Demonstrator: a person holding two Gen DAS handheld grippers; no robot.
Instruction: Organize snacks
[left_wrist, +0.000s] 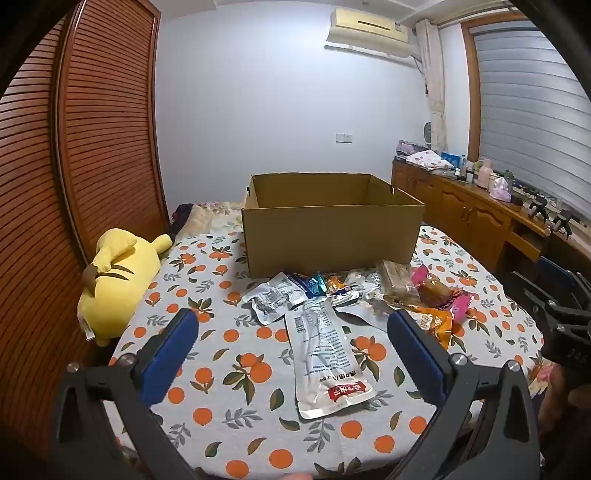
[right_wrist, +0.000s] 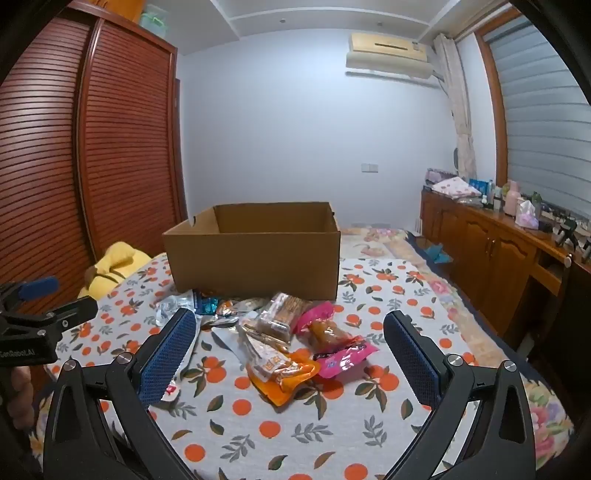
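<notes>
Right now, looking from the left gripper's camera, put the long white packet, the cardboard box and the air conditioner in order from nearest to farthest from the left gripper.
1. Long white packet: flat on the bedspread, between the open left gripper fingers.
2. Cardboard box: straight ahead, behind the snack pile.
3. Air conditioner: high on the far wall, upper right.

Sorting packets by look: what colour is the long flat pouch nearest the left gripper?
The long flat pouch is silver-white with a red label; left wrist view shows it best.
</notes>
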